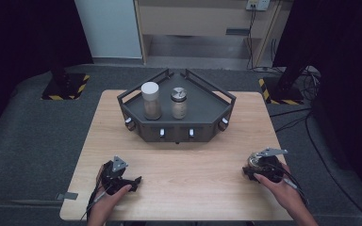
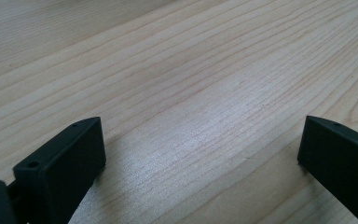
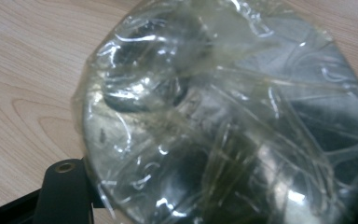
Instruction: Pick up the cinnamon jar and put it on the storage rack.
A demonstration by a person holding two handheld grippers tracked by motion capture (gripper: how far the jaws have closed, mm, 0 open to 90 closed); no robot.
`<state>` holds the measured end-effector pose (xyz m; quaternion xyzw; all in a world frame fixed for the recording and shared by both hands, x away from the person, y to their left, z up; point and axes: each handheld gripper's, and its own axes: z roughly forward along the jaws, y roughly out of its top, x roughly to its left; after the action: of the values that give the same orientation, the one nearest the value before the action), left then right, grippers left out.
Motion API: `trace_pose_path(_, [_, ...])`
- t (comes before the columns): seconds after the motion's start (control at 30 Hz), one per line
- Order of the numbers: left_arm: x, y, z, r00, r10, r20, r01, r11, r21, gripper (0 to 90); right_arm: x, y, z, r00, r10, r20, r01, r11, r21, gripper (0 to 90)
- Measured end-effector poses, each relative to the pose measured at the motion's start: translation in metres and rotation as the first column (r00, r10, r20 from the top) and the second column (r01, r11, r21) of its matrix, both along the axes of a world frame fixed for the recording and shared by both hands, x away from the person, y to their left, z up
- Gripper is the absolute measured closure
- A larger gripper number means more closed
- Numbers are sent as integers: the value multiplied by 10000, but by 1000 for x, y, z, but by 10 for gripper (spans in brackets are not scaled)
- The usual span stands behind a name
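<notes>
My right claw (image 1: 257,168) is clamped on the small clear glass jar with the metal lid (image 1: 254,161), lower right on the bench (image 1: 188,165), so the dark grey angular rack (image 1: 176,125) lies up-left; left claw (image 1: 131,181) gapes empty

the high view is dim at its edges, dark on both sides, with soft overhead light on the wooden table (image 1: 179,160) and faint shadows under the grey rack (image 1: 176,117). the left gripper view is sharp, with a pale sheen across the grain. the right gripper view is close and slightly blurred; white glare streaks the crinkled clear wrap (image 3: 223,116).
</notes>
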<state>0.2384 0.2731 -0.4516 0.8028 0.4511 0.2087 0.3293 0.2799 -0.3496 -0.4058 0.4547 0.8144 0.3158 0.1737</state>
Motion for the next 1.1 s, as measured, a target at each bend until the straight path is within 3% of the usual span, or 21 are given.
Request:
trace_pose_path(0.23, [0,0,0,10000,1,1,-1,10000,1,0,-5,2,3,9997,-94,211,94,10000,23,310])
trace_pose_path(0.77, [0,0,0,10000,2,1,-2,10000,0,0,-2,13,54,9968,493,630,-497,9988,42,310])
trace_pose_path(1.1, [0,0,0,10000,-1,-3,1,10000,1,0,5,21,73,9951,727,672,-724,9973,-76,310])
